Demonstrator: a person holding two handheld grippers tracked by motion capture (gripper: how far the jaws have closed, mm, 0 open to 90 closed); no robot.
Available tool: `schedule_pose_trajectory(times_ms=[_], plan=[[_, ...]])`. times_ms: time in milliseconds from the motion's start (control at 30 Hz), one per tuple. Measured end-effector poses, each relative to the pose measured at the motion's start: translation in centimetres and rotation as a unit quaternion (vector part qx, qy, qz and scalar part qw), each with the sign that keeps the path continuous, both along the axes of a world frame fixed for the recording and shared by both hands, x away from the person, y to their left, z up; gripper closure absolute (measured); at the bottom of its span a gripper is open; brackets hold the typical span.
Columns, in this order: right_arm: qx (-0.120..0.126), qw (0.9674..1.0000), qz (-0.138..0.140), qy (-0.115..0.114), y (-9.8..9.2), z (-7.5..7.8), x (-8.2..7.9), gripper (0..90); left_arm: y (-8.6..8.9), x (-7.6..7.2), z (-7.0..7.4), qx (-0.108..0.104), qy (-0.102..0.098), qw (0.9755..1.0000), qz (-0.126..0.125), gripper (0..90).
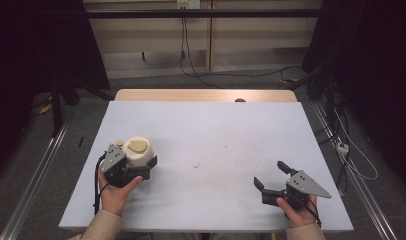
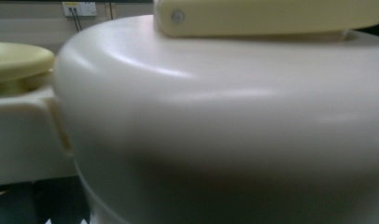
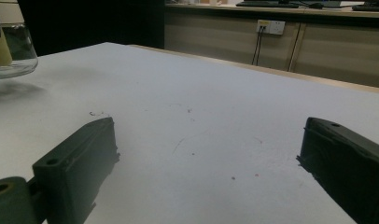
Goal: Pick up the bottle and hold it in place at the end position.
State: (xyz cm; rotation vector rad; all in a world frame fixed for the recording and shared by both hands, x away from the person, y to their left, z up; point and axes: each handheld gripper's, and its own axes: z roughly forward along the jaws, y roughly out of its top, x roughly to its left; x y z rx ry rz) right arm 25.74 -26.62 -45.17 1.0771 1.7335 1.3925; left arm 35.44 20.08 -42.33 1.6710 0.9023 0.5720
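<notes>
text: none legible | labels/brands/numbers: none | wall socket (image 3: 270, 26): yellow sticker, too small to read | cream container (image 1: 136, 152): unmarked

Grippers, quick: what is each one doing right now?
Left gripper: its jaws sit around the cream container; a firm grip cannot be told.
Right gripper: open, holding nothing.
</notes>
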Motion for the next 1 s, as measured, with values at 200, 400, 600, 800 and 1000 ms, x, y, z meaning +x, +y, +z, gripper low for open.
schedule_pose_trajectory(times_ms=[200,400,600,800,1000], plan=[[0.001,1.0,0.002,0.001,0.1,0.0,0.0,3.2,-0.7,0.4,0.1,0.003,-0.002,1.0,-0.005,5.1],[0.001,1.0,0.002,0.0,0.0,0.0,0.1,3.2,-1.5,0.8,0.1,0.004,-0.004,0.9999,-0.012,5.2],[0.0,1.0,0.004,0.0,0.1,0.0,0.1,3.2,-2.4,1.1,0.1,0.002,-0.003,0.9997,-0.023,5.2],[0.001,1.0,0.003,0.001,0.1,0.0,0.1,3.3,-3.4,1.4,0.2,-0.001,-0.006,0.9995,-0.031,5.1],[0.0,1.0,0.004,0.001,0.1,0.0,0.1,3.3,-4.2,1.8,0.4,-0.002,-0.008,0.9992,-0.038,5.2]])
